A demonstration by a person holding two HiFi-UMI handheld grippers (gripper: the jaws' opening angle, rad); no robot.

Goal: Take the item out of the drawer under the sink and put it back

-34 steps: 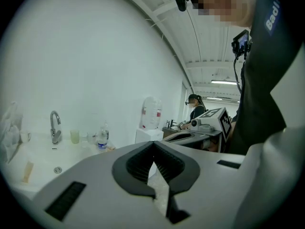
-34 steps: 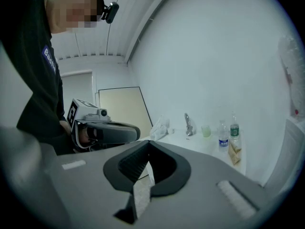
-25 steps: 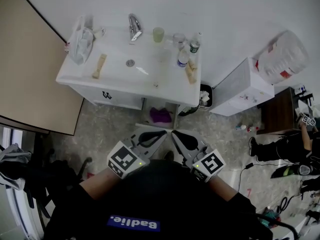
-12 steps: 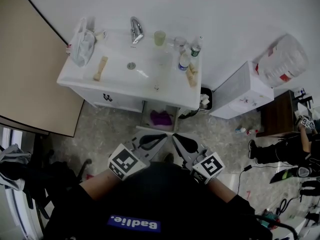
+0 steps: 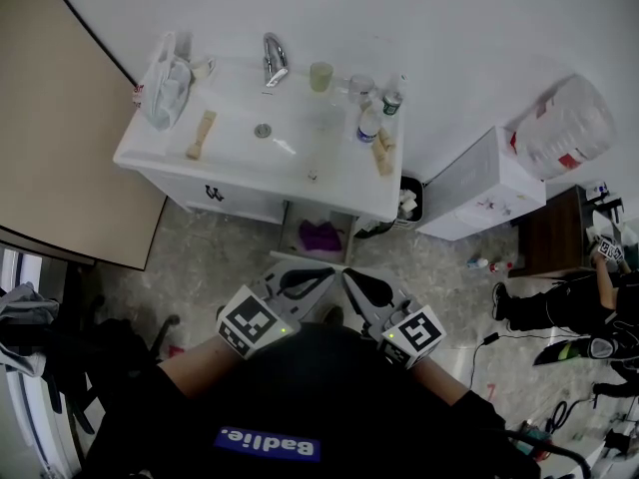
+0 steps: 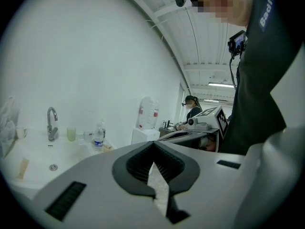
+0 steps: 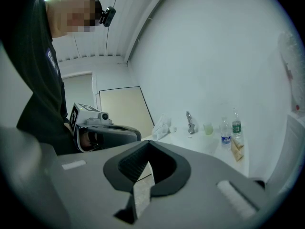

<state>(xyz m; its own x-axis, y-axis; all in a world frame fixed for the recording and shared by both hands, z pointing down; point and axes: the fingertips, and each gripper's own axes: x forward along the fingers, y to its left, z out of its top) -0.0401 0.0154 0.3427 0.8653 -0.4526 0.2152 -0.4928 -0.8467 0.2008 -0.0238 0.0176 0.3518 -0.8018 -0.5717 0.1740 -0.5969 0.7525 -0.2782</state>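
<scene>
A purple item point(image 5: 319, 235) lies in the open drawer point(image 5: 308, 257) directly under the sink point(image 5: 230, 143), with the drawer's white front pulled out toward the floor in front of the vanity. This fits either an item waiting to be lifted out or one already laid back in, and the views do not settle which. Well in front of the sink, close to the person's body, the left gripper point(image 5: 327, 270) and the right gripper point(image 5: 346, 273) hover side by side, tips nearly meeting and pointing roughly level toward the vanity. Each has its jaws pressed together with nothing between them, as both gripper views confirm. On the sink's rim stand a faucet point(image 5: 272, 58), a green cup point(image 5: 319, 76) and bottles point(image 5: 368, 125), none in the way of the drawer below. Any reach from here likely means dropping well below the sink's front edge, coming in from the open front and not from above. It should also stay clear of the bin point(image 5: 409, 200) just to the sink's right.
</scene>
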